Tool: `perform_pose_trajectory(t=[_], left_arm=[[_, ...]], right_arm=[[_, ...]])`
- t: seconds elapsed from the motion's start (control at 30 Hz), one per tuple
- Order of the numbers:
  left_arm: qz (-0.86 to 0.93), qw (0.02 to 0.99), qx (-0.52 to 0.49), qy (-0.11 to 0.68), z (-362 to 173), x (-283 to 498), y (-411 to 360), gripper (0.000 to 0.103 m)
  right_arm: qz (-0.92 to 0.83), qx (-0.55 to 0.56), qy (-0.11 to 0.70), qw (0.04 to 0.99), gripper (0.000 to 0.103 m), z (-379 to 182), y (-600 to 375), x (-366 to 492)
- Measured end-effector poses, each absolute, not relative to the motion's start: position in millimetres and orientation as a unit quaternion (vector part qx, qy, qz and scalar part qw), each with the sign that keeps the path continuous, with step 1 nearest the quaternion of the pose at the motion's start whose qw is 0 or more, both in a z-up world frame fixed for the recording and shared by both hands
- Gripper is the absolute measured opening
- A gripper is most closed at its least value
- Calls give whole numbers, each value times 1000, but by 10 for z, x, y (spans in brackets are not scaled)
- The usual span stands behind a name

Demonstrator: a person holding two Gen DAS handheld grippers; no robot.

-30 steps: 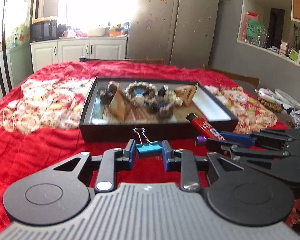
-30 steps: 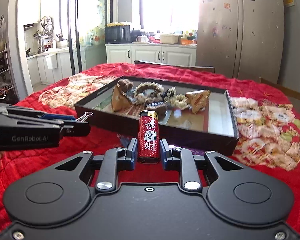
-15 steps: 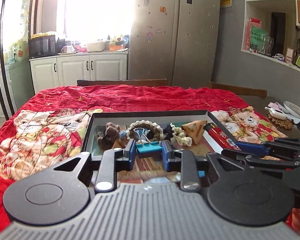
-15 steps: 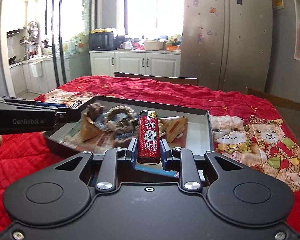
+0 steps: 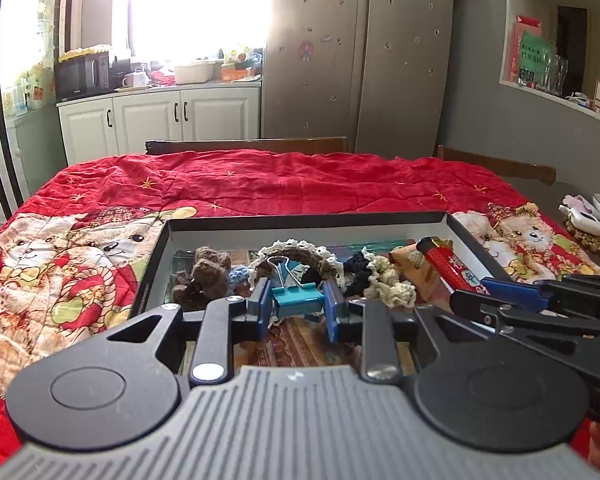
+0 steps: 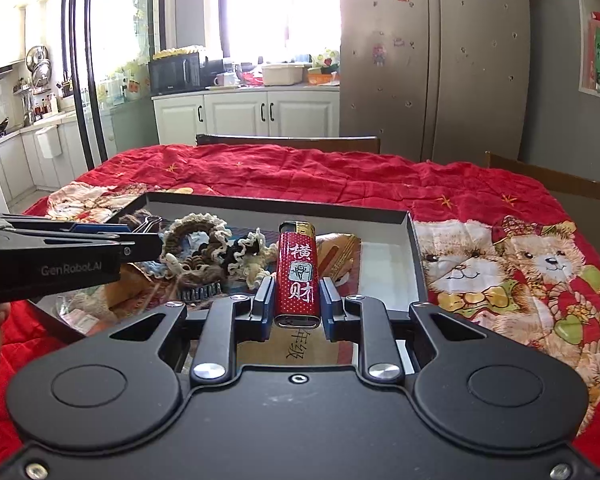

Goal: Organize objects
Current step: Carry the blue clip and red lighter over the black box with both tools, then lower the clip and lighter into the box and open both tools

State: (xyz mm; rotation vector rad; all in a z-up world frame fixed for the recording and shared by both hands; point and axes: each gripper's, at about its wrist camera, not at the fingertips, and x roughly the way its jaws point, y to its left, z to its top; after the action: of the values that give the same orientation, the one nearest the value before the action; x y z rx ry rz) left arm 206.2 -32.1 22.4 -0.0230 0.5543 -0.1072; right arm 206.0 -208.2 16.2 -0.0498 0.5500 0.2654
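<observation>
Lighter and binder clip held over tray.

The right gripper clamps a red lighter upright above the black tray.

Teal binder clip and red lighter held above black tray.

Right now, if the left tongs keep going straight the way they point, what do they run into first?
Probably the crocheted ring in the black tray, directly ahead of the left tongs and the teal binder clip they hold. Depth is unclear, so the tray floor may come first.
</observation>
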Motion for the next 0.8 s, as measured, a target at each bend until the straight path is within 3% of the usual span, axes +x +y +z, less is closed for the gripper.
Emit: perform_pose_trajectory(t=[0.8], left_arm=[[-57,951,-2,303,-108,2344,-336,31]], right_arm=[[131,-32,302,944,22,-145,-2002,2320]])
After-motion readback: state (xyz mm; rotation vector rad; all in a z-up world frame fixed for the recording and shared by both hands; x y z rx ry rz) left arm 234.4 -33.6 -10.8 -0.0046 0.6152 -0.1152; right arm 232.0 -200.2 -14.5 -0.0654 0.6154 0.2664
